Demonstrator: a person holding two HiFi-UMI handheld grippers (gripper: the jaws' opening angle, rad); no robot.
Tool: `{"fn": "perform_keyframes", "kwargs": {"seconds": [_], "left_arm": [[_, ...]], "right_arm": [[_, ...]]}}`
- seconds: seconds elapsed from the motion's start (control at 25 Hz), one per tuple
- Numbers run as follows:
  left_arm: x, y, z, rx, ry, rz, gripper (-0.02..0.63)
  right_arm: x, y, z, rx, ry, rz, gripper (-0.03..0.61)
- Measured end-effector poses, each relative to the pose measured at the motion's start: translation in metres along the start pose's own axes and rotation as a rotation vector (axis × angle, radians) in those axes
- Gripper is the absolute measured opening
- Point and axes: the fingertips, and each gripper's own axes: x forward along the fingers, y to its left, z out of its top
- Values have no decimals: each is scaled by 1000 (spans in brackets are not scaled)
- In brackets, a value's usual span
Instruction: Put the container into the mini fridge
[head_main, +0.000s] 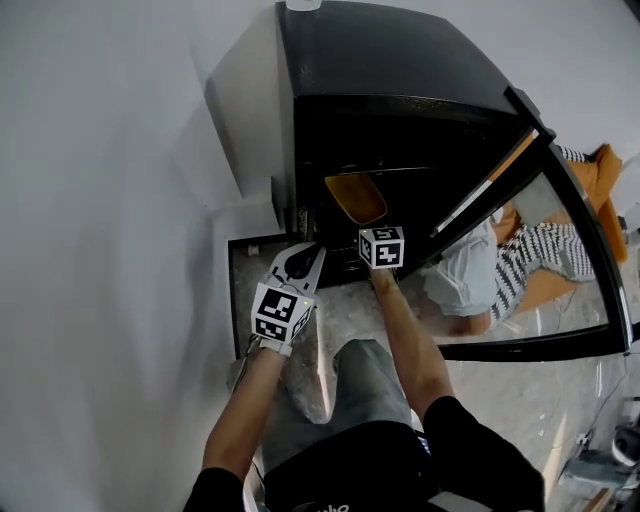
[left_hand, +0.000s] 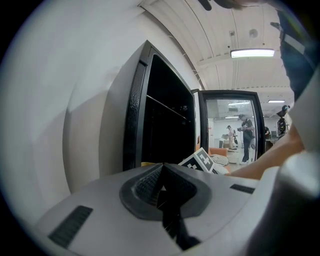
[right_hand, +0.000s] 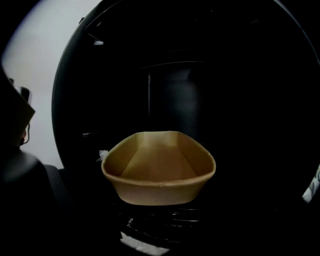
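Inside the mini fridge (head_main: 400, 60), container (right_hand: 159, 167) before right gripper (head_main: 379, 242)

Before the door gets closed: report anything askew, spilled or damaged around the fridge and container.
Nothing stands out. The tan container is upright, empty and undented inside the mini fridge, above a wire shelf; no spill shows. The glass door stands open. The interior is too dark to check further.

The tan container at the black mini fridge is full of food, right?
No. The tan container is empty; the right gripper view looks straight into it. It is at the black mini fridge.
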Motion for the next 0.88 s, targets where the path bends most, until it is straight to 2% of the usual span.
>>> {"fn": "perform_keyframes", "kwargs": {"seconds": [0.4,0.52,0.6,0.76,0.88], "left_arm": [[-5,7,-6,-17,12,3,8],[-9,4,-4,-25,20,1,8],[-12,1,-2,-26,26,1,8],[-22,-5,7,-37,31,17,8],[-32,-13,19,-52,44,26,8]], "right_arm": [[7,0,-9,40,32,-24,537],[5,5,-13,43,46,-2,591],[4,5,-16,39,55,3,592],[-13,-2,-13,43,60,-8,592],[-39,3,-4,30,61,18,592]]}}
